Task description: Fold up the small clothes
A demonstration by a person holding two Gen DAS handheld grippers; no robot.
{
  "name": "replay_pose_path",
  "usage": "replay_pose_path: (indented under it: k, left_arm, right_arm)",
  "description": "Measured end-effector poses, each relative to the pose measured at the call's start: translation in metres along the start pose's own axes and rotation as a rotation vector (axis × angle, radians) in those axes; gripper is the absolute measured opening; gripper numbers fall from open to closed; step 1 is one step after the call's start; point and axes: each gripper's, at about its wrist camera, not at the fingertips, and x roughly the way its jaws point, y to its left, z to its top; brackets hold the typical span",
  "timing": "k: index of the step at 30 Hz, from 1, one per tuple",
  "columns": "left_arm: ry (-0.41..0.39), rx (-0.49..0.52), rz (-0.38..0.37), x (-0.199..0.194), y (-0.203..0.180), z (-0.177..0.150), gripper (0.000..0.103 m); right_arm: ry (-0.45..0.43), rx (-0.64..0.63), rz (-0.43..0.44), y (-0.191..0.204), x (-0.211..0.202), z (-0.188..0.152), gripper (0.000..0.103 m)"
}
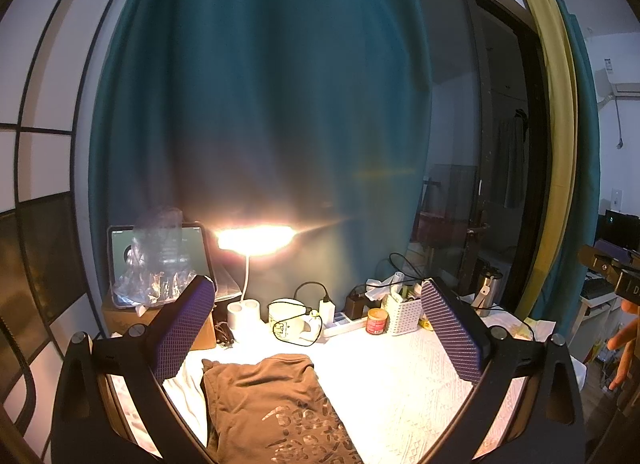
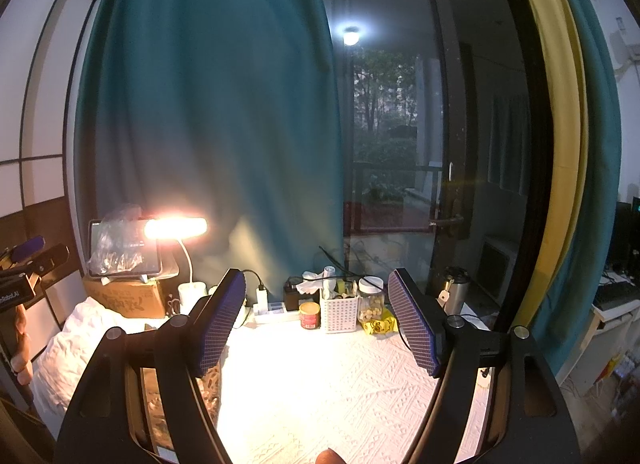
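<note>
So, both tools are held above the desk (image 2: 320, 384), which is covered with a white patterned cloth. The left tool (image 1: 320, 328) is spread wide open with nothing gripped between its purple padded fingers (image 1: 182, 328). The brown shirt (image 1: 272, 404), already folded into a rough rectangle with a pale print on it, is laid just below and between those fingers, closer to the left one, and isn't touched by either. A bit of white fabric (image 1: 188, 392) is tucked under its left edge.

The right tool (image 2: 320, 324) is opened wide too, and nothing is held in it. Only bare cloth is seen between its fingers; a strip of the brown shirt can be made out behind its left finger (image 2: 222, 324).

Past the fingertips, along the back of the desk, a lit lamp (image 1: 256, 238), a mug (image 1: 286, 322), a power strip (image 2: 272, 312), a small red can (image 2: 310, 315), a white basket (image 2: 339, 310) stuffed with odds and ends, and a jar (image 2: 370, 300) are lined up. A tablet (image 1: 160, 260) with a plastic bag draped over it is propped on a cardboard box (image 2: 128, 298) off to the left. A teal curtain (image 1: 256, 104) is hung behind everything.
</note>
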Motion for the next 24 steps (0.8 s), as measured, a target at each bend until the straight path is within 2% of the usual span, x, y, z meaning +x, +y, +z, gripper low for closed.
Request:
replay_pose_path:
  k: [24]
  left_arm:
    - [0.001, 0.016, -0.005, -0.0018, -0.0056, -0.0026, 0.102]
  right_arm:
    - [0.026, -0.003, 0.003, -0.0043, 0.0067, -0.0022, 0.077]
